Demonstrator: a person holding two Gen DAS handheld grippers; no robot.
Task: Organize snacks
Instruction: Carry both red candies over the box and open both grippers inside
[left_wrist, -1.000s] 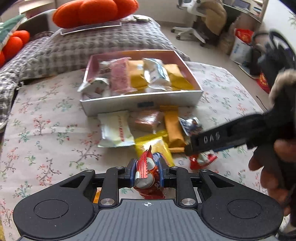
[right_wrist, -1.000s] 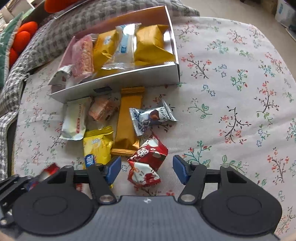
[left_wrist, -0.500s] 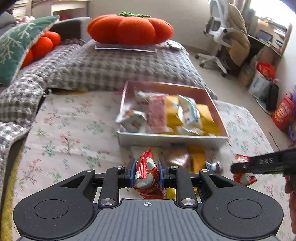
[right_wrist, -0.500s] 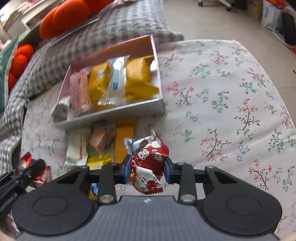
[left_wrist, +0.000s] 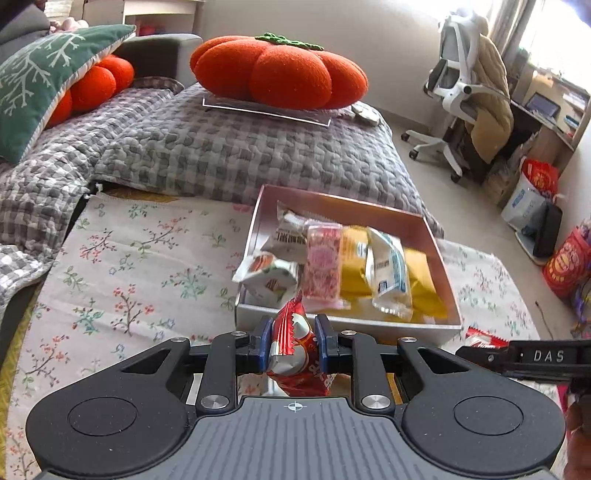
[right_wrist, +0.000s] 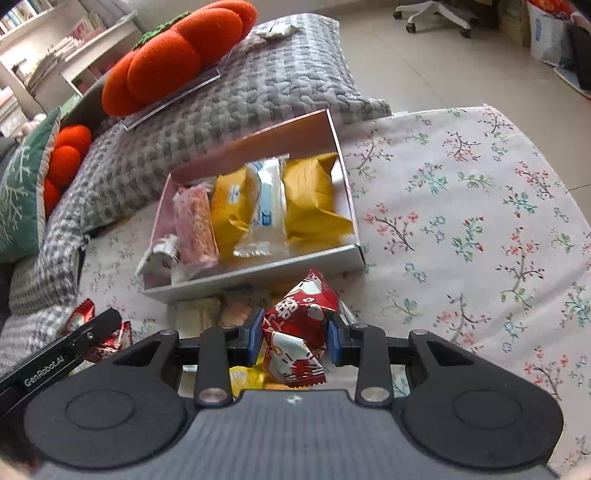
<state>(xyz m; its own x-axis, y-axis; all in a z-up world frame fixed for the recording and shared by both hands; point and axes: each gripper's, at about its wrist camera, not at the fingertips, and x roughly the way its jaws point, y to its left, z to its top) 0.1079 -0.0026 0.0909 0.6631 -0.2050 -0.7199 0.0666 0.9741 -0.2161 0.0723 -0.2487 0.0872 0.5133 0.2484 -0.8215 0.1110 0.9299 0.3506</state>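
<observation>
So both grippers have a snack right now. The left gripper (left_wrist: 291, 349) is clamped on a red packet (left_wrist: 295, 350), and the right gripper (right_wrist: 294, 338) is squeezing a red pack (right_wrist: 299, 332) of the same kind, both held up just short of the box's near wall.

Progress-wise I'd call it roughly halfway. The box (right_wrist: 258, 271) already holds a row: a pink bar (right_wrist: 195, 225), a couple of yellow packs (right_wrist: 314, 199), a clear white one (right_wrist: 266, 206), plus a small white pack (left_wrist: 269, 277) hanging over the left rim. Still loose on the floral cloth (right_wrist: 461, 221) below the near wall: a few more snacks, mostly hidden behind the right gripper, so I can't count them.

Room: the box's far strip looks bare, and there's a thin gap at the right wall. The near wall is the edge to clear, so probably lift over it. The cloth to the right is wide open; the grey quilt (left_wrist: 240, 147) bunches up behind the box. The two grippers sit near each other, so watch for a bump.
</observation>
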